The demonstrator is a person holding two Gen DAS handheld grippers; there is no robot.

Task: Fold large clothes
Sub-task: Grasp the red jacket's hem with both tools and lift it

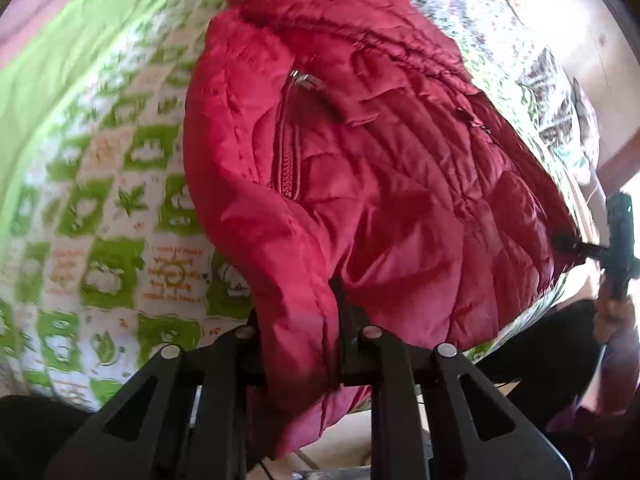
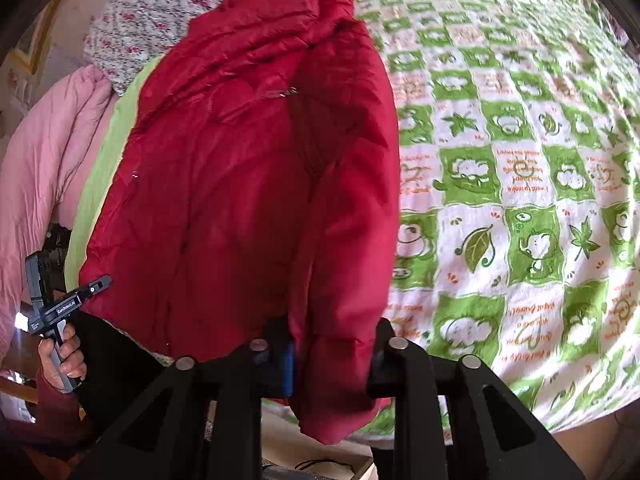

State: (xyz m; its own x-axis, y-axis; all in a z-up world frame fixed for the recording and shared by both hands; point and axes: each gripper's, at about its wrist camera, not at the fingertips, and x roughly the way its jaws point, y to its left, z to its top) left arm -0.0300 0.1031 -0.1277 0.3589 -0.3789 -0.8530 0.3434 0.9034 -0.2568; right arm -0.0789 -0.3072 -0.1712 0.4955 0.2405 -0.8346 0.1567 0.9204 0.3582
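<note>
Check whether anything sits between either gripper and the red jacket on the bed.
Nothing visible does. The left gripper and the right gripper are each shut on a fold of the red jacket at its near edge, over the green patterned bedsheet.

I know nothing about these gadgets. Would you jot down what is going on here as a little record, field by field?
garment: red padded jacket, zipped, lying on the bed
surface: green-and-white checked bedspread
left gripper: shut on a fold of the jacket's near edge
right gripper: shut on another part of the same edge
beside the bed: pink quilt
fold: not yet made
</note>
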